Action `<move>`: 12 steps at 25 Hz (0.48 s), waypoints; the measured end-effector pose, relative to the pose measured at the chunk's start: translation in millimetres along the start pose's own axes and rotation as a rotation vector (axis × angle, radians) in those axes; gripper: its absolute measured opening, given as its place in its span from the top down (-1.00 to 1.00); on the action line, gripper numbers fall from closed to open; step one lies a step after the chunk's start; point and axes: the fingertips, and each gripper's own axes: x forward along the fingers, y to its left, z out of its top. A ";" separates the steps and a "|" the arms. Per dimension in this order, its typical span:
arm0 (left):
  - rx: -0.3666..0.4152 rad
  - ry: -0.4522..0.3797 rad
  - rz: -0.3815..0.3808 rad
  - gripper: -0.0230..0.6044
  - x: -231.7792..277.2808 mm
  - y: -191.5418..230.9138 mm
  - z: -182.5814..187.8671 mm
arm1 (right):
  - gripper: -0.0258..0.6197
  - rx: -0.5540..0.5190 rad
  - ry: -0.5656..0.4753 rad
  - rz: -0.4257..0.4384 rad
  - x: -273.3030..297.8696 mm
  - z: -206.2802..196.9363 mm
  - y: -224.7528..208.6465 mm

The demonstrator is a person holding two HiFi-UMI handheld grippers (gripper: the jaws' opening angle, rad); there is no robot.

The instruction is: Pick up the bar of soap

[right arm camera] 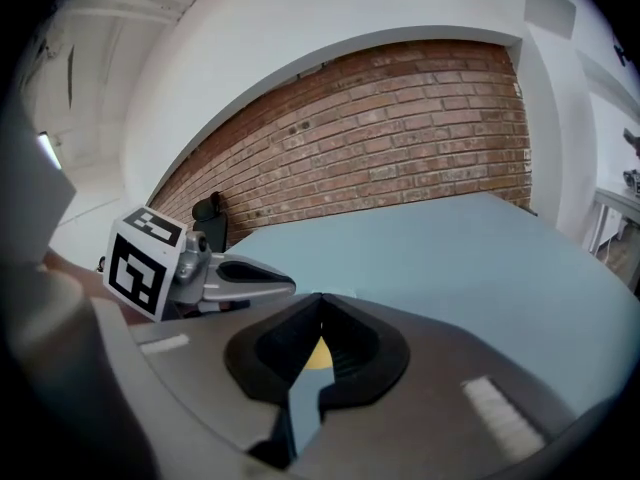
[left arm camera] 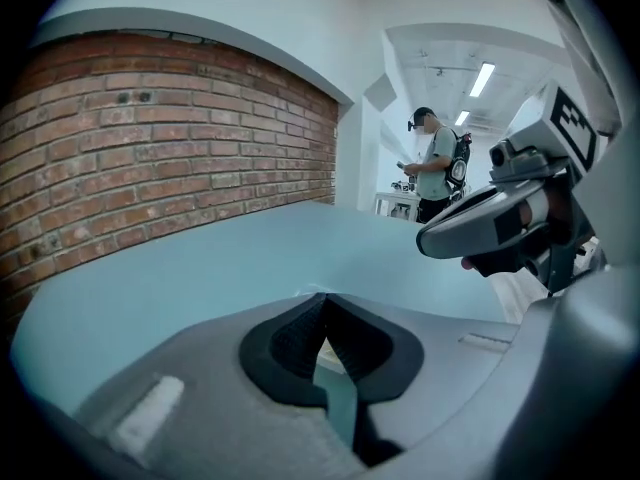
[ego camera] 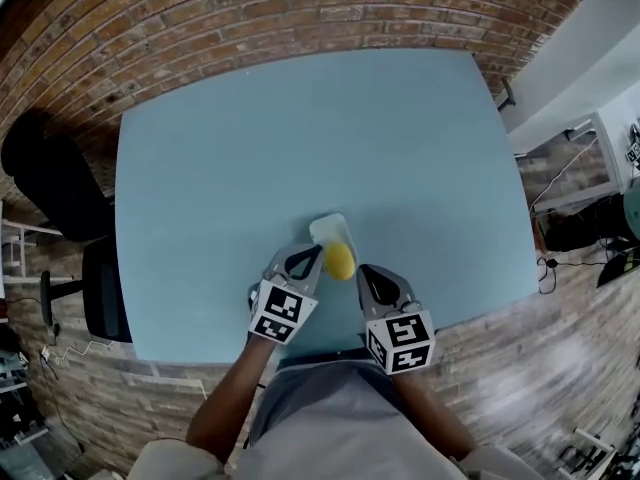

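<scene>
Soap [ego camera: 339, 260] sits on a white dish [ego camera: 327, 228] near the counter [ego camera: 300, 138] edge, between the left claw [ego camera: 308, 258] and right claw [ego camera: 368, 273], both pinched shut and empty, so I'd say it's the approach and one has to open before grabbing.

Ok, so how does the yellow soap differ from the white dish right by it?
Colour: the soap is bright yellow, while the white dish is pale.
Shape: the soap is a rounded, thick oval, while the dish is low and flat with straighter edges.
Place: the soap lies at the dish's near end, and the dish reaches farther from the person.
Shared: both rest on the blue table, close to its front edge.
</scene>
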 end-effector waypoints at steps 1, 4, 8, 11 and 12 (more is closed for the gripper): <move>0.003 0.011 -0.007 0.92 6.3 0.6 -3.3 | 0.91 0.007 0.006 0.002 2.6 -3.3 0.4; 0.018 0.038 -0.020 0.92 20.4 -2.0 -9.0 | 0.91 0.033 0.035 0.010 6.7 -16.3 0.8; 0.056 0.091 -0.040 0.92 34.0 -8.3 -16.9 | 0.86 0.062 0.072 0.024 10.5 -29.6 1.8; 0.067 0.130 -0.073 0.92 43.3 -12.9 -24.1 | 0.73 0.113 0.081 0.034 12.6 -32.7 1.3; 0.065 0.138 -0.080 0.92 44.9 -13.3 -25.7 | 0.69 0.132 0.086 0.033 14.0 -34.2 0.8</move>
